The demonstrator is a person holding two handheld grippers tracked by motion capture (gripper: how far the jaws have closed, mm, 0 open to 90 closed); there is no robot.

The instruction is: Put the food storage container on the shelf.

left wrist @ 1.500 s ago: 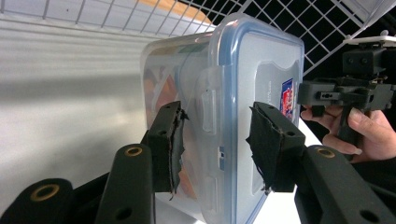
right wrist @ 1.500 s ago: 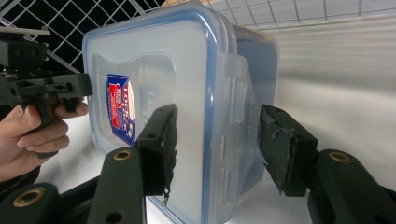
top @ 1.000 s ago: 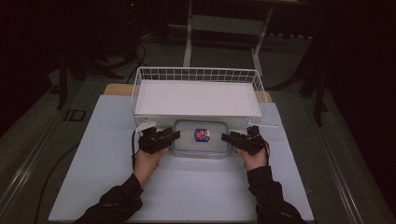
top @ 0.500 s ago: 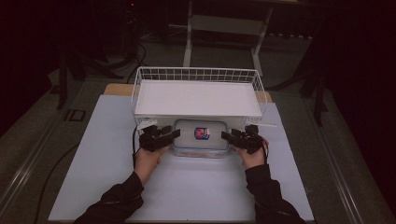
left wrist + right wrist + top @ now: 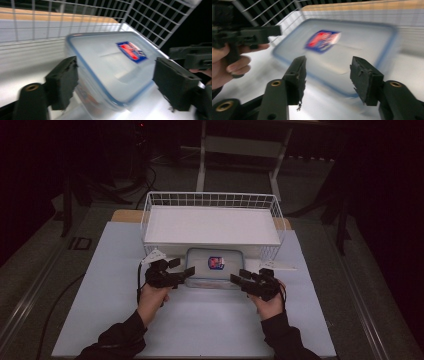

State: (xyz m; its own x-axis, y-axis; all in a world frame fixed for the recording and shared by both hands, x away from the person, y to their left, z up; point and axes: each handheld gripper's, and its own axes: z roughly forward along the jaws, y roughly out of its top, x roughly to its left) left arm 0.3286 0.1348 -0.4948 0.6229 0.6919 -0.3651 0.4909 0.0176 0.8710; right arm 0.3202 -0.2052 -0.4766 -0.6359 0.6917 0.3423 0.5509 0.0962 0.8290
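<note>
Releasing looks to be the step in hand: the left gripper (image 5: 186,272) has just been opening its jaws, and in the left gripper view they stand spread to either side of the container's (image 5: 112,72) near corner, the pads clear of its walls as far as the blur allows. The lidded plastic container (image 5: 215,268), clear with a blue rim seal and a red-and-blue label (image 5: 216,263), sits on the worktop (image 5: 100,310), tucked against the front of the white wire basket (image 5: 210,200), under its near edge. To its right, the right gripper (image 5: 239,279) has just been narrowing its jaws, yet in the right gripper view they hang short of the lid, gripping nothing.

Next, I judge, both hands need to draw back towards the person, level and straight, so no pad catches the rim seal. Room is tight ahead, where basket wire hems in the container's far side; the near worktop and both flanks lie open.
</note>
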